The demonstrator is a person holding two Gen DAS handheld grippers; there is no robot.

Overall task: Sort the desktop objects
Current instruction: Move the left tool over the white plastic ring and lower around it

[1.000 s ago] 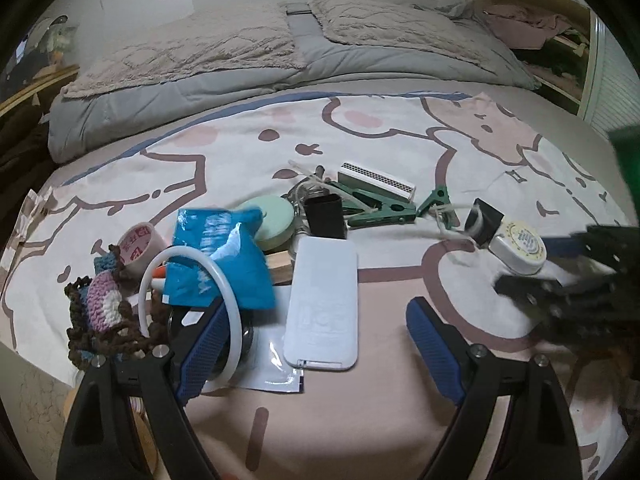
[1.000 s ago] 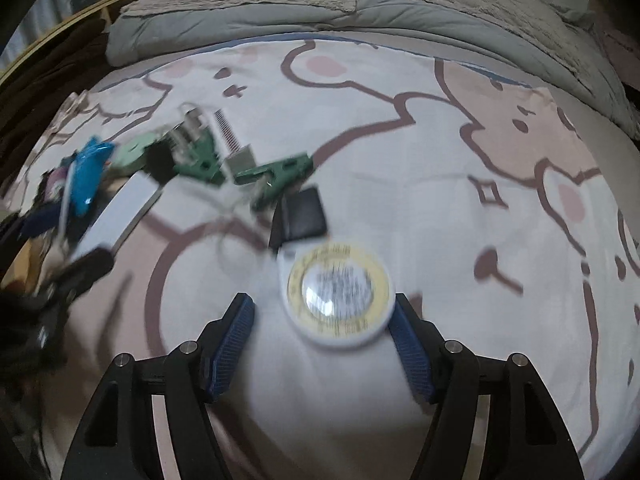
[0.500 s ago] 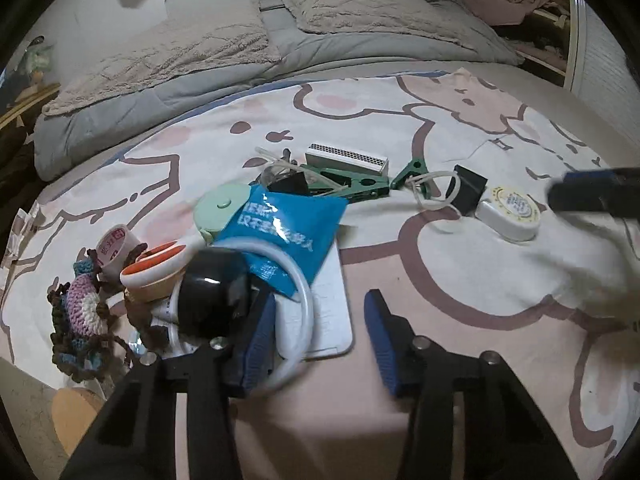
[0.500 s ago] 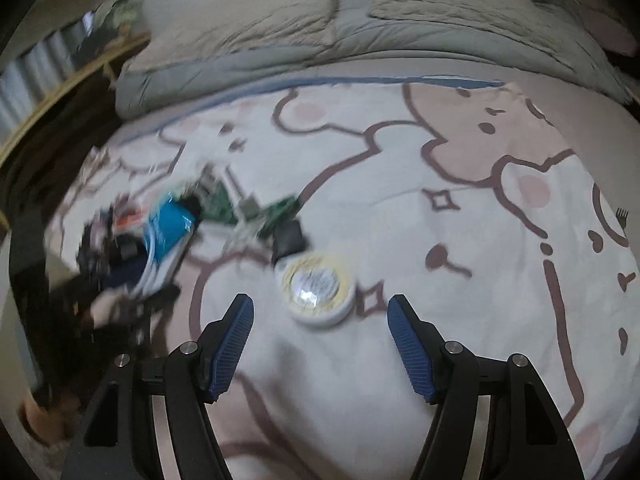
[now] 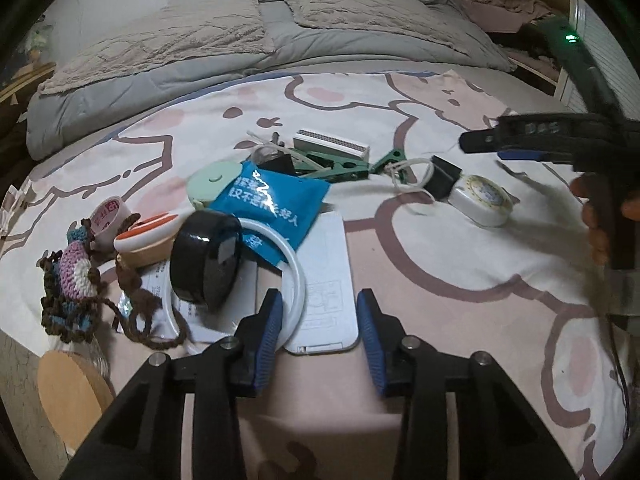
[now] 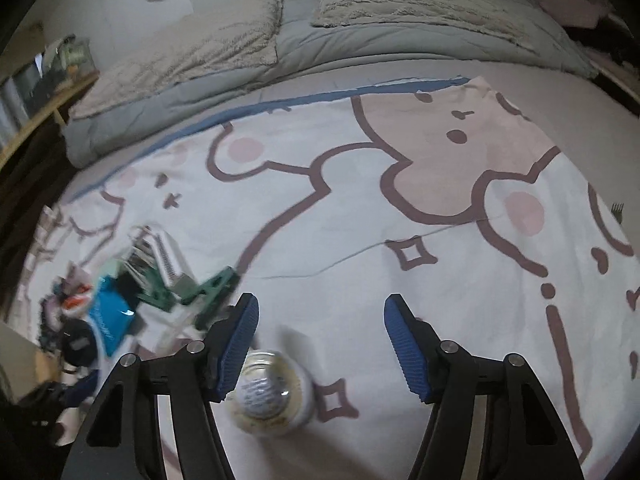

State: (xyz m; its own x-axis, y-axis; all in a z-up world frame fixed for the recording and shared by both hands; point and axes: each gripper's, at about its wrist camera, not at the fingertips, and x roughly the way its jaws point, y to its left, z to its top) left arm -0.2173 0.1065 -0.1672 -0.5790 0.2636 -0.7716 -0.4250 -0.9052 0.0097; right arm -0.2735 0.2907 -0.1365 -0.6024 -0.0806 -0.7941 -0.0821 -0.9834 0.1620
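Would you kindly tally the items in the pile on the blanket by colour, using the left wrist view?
Black: 3, round case, small box, binder clip
Green: 3, pale round tape measure, large clip, small clip
Blue: 1, packet
White: 3, ring, flat pack, round tin
Total: 10

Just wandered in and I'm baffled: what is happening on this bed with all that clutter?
A person is sorting small objects spread on a cartoon-print blanket, holding tongs in each hand. The left tongs are open over the pile, straddling a white ring and a flat white case, gripping nothing. The right tongs hang open above a round white tin, not holding it. A blue packet and green clips lie untouched.
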